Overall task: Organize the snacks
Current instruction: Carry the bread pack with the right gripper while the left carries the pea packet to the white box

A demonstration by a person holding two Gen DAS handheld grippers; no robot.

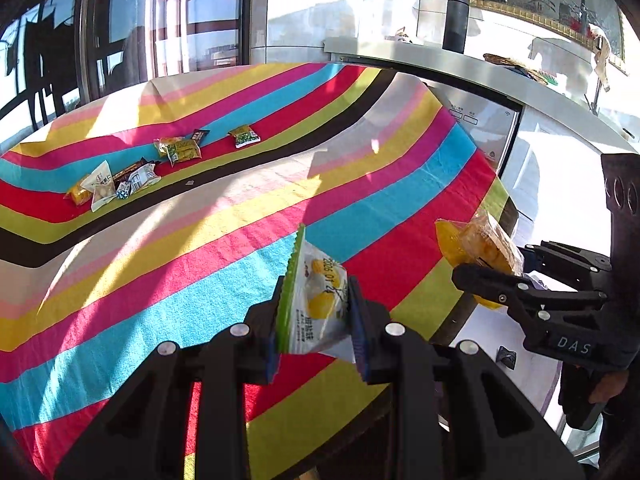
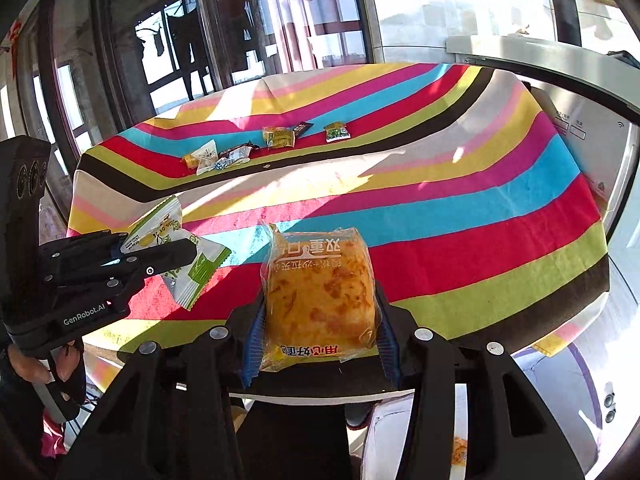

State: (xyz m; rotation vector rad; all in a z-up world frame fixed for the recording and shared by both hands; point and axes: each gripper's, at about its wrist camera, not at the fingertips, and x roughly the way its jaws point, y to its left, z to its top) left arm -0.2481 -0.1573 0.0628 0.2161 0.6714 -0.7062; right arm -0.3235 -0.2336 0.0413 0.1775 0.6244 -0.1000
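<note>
My left gripper (image 1: 316,320) is shut on a green-and-white snack packet (image 1: 316,304), held edge-on above the near side of the striped tablecloth (image 1: 168,264). My right gripper (image 2: 318,328) is shut on a clear-wrapped golden bread cake (image 2: 320,292). In the left wrist view the right gripper (image 1: 496,268) shows at the right with the bread cake (image 1: 480,244) above the table's edge. In the right wrist view the left gripper (image 2: 160,256) holds the green-and-white packet (image 2: 192,272) at the left. A pile of snack packets (image 1: 112,184) and a green packet (image 1: 244,136) lie far across the cloth.
A yellow-green packet (image 1: 182,150) and a dark bar (image 1: 199,136) lie between the pile and the green packet. A white appliance (image 1: 492,128) stands past the table's right edge, under a counter with a dark cylinder (image 1: 456,22). Windows line the back. A hand (image 2: 28,364) grips the left handle.
</note>
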